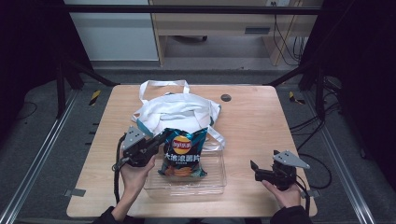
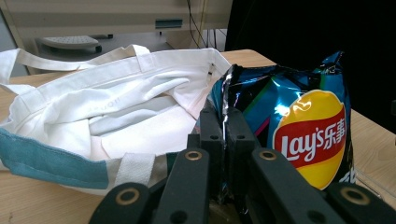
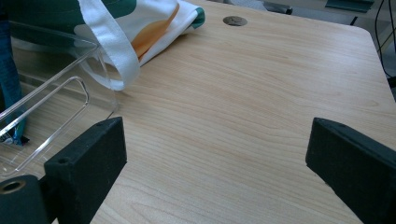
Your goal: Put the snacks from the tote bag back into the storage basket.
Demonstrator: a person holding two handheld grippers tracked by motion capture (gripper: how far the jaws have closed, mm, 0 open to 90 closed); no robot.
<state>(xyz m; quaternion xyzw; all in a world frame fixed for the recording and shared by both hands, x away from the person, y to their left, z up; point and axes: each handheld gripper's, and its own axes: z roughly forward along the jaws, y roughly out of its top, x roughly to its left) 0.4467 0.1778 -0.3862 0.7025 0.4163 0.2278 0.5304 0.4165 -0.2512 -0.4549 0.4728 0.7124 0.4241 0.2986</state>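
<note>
We see a wooden table (image 1: pixel 252 121) carrying, toward its far side, a white tote bag (image 1: pixel 177 112) lying slumped with its handles loose and a teal band along one edge. In front of the tote sits a clear plastic bin (image 1: pixel 215 179), and one white handle of the tote drapes against the bin's far corner. A blue Lay's chip bag (image 1: pixel 183 154) stands upright with its lower end inside the bin and its top leaning toward the tote.

We find the left gripper (image 1: pixel 156 142) at the left side of the bin, its jaws pressed together on the crimped top-left edge of the chip bag; in the left gripper view the foil seam is pinched between the two black jaws. The left hand (image 1: pixel 135 175) grips it from below.

We see the right gripper (image 1: pixel 254 169) well apart from the bin, low over bare table near the front right corner, jaws spread wide with nothing between them. The right hand (image 1: pixel 286 193) holds it near the table's front edge.

A small round dark grommet (image 1: pixel 226 97) sits in the tabletop beyond the tote.
</note>
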